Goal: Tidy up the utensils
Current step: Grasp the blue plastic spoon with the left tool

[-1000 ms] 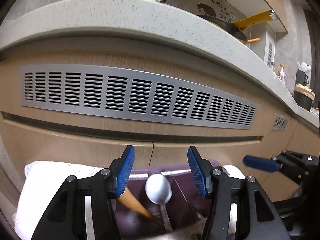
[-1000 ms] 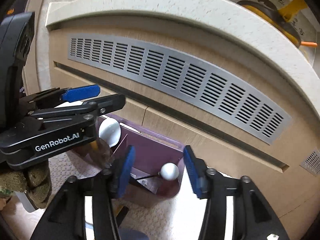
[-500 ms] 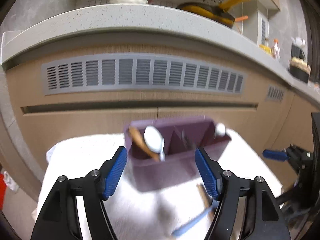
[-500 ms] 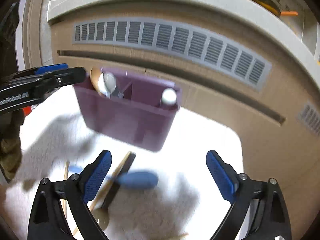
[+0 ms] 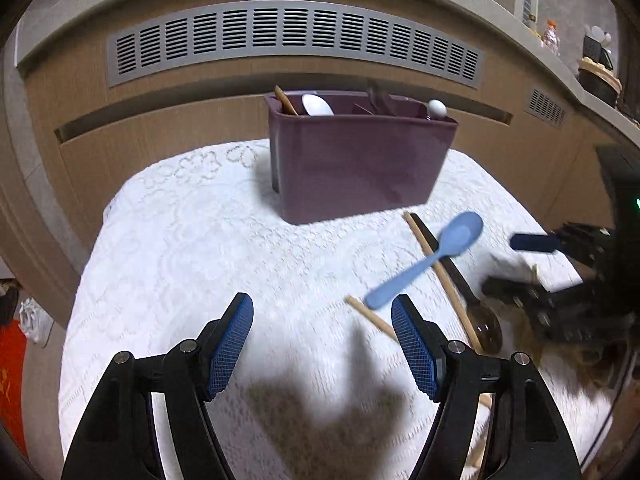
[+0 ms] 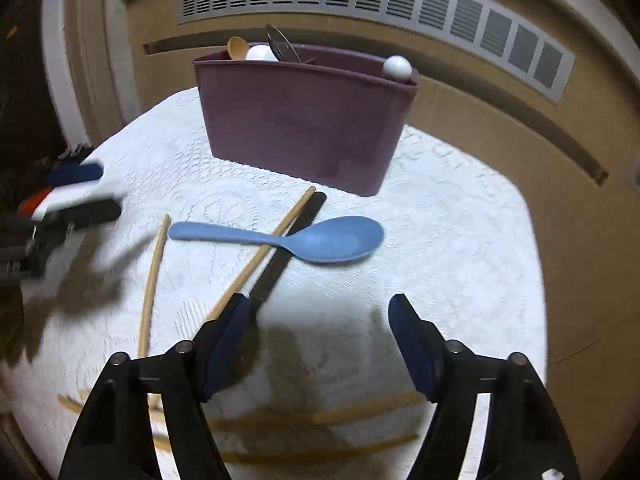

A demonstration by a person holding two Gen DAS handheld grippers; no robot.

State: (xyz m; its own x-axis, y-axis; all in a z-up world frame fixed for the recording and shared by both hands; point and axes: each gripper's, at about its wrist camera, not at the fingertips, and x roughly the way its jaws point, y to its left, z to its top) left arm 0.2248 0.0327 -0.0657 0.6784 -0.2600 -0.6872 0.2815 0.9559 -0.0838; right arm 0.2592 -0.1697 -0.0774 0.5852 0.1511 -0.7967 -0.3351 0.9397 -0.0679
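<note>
Hovering above the white lace-covered counter [image 5: 180, 248], the left claw [image 5: 322, 344] is seen spread, with nothing between its blue-padded fingers [image 5: 232, 344]; its jaws were opening within the last second and have since settled. The right claw [image 6: 316, 344] is likewise spread and empty over the cloth, its jaws having just been closing from a wider gape.

Just beyond the right claw, a light-blue plastic spoon [image 6: 304, 240] is laid across a black-handled spoon [image 6: 288, 248] and a slender wooden stick [image 6: 260, 256], all loose on the cloth. In the left wrist view the same blue spoon [image 5: 428, 260] is found ahead and to the right of the left claw. A second wooden stick [image 6: 152, 276] lies apart at the left, and more pale sticks [image 6: 320, 416] are blurred beneath the right claw.

Farther back, a purple plastic utensil holder [image 6: 304, 124] is set upright near the counter's far edge. A wooden spoon [image 6: 238, 48], a white spoon [image 5: 317, 105] and a dark metal spoon [image 6: 282, 46] are held in its left compartment, and a white ball-shaped end [image 6: 397, 67] shows at its right end.

Behind it, a wood-grain cabinet front with a grey slotted vent [image 5: 296, 36] is visible.
</note>
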